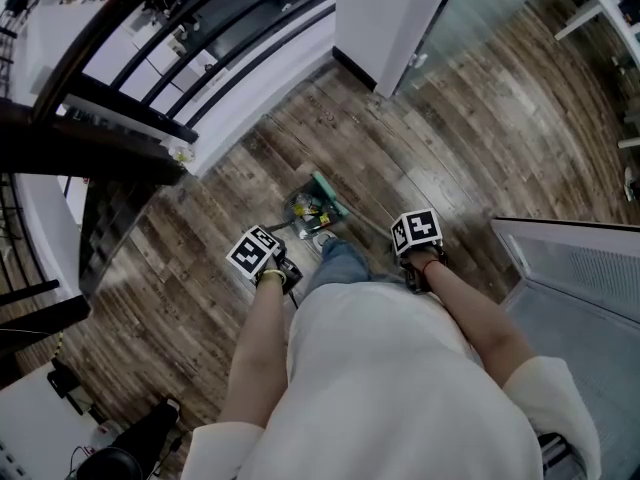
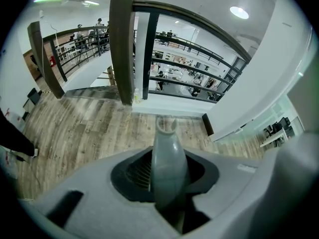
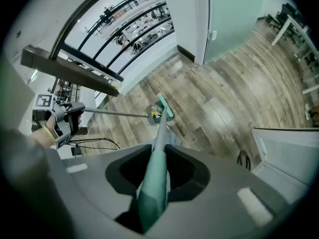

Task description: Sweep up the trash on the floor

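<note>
No words, brands or numbers can be read anywhere. The only printed marks are black-and-white square marker patterns on the cube of the left hand-held gripper (image 1: 263, 256) and of the right hand-held gripper (image 1: 421, 236).

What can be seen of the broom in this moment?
The broom has a teal grip, a thin pale shaft and a flat teal head. The right claw is shut on the grip. It slants down and forward to the wood floor, its head at the dustpan that holds trash.
</note>
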A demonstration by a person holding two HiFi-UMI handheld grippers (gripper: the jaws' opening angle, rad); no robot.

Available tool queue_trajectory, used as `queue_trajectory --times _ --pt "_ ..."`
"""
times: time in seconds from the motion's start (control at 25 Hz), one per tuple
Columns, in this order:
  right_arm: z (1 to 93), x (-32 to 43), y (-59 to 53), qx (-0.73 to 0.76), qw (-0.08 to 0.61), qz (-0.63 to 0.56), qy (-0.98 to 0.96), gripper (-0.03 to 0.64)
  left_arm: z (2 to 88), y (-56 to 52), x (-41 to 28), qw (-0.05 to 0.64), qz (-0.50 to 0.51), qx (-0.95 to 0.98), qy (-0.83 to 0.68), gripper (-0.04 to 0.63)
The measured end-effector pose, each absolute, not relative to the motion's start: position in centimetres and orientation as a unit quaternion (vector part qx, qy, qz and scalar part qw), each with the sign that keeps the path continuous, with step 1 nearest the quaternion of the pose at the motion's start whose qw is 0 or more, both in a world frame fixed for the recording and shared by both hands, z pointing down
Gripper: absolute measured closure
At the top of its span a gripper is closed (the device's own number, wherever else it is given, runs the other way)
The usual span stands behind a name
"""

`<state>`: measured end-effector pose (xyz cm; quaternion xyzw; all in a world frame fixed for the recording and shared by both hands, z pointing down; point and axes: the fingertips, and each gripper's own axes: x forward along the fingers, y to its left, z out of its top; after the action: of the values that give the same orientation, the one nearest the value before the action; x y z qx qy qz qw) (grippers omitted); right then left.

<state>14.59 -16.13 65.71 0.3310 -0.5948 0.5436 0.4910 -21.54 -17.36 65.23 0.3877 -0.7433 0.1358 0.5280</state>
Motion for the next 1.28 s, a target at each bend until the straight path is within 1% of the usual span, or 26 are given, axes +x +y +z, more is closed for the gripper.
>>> queue_trajectory --times 0.16,0.36,0.44,0.64,0.92,1.28 --pt "65.9 15.1 -16.4 0.356 0.45 0.585 -0.573 0.52 65.0 -17.3 -21.4 0.528 0.139 0.388 -0.743 0.483" --pt "66.1 16.2 -16.6 0.392 0.38 0.643 -0.538 0.52 64.8 -16.9 -21.1 0.529 0.145 0.387 -0.742 0.485" --pt "66.1 16.6 -16.8 0.405 0.365 0.65 -0.529 0.52 64.8 -16.7 -21.0 0.529 0.148 0.387 -0.741 0.486" --pt "66.5 17.6 -17.8 0.435 0.351 0.646 -0.52 0.52 64.8 -16.6 -21.1 0.528 0.153 0.388 -0.74 0.488" --pt "67.2 18.9 -18.2 0.468 0.315 0.669 -0.484 0.52 64.9 -16.7 -21.2 0.53 0.155 0.388 -0.738 0.489" --pt "67.8 20.0 -18.0 0.485 0.299 0.684 -0.455 0.52 64.9 -16.7 -21.4 0.532 0.151 0.386 -0.738 0.491"
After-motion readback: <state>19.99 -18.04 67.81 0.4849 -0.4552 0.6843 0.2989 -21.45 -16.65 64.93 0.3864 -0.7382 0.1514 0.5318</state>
